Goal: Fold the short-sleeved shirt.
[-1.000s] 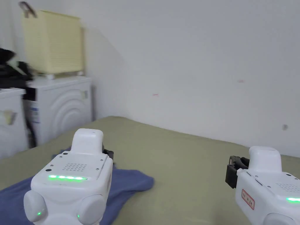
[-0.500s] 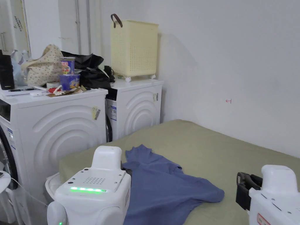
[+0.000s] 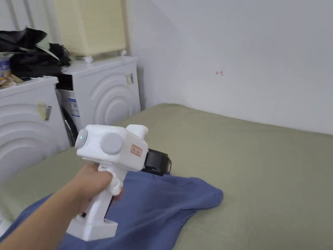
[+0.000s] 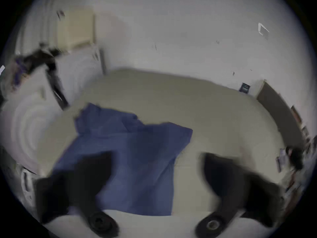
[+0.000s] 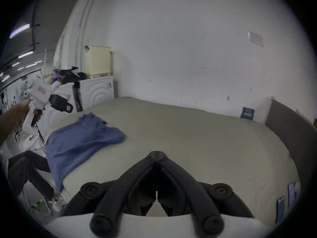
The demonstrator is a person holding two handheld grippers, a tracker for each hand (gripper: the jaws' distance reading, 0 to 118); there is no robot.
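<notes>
A blue short-sleeved shirt (image 3: 162, 208) lies crumpled on the near left part of the olive-green bed (image 3: 260, 156), with one end hanging over the bed's edge (image 5: 56, 169). A hand holds my left gripper (image 3: 159, 162) sideways just above the shirt's far end. In the blurred left gripper view its jaws (image 4: 154, 173) stand wide apart, open, with the shirt (image 4: 130, 155) below them. My right gripper (image 5: 156, 154) hovers over bare sheet to the right of the shirt (image 5: 80, 138), its jaws closed tip to tip with nothing between them. The left gripper (image 5: 63, 104) is far off to its left.
Two white washing machines (image 3: 107, 91) stand at the bed's left end, with a cream laundry basket (image 3: 91, 26) and dark bags (image 3: 29, 58) on top. A white wall (image 3: 244, 48) runs behind the bed. A dark headboard (image 5: 288, 121) closes the far right.
The head camera has swung about. My left gripper has lifted and turned sideways over the shirt's far end.
</notes>
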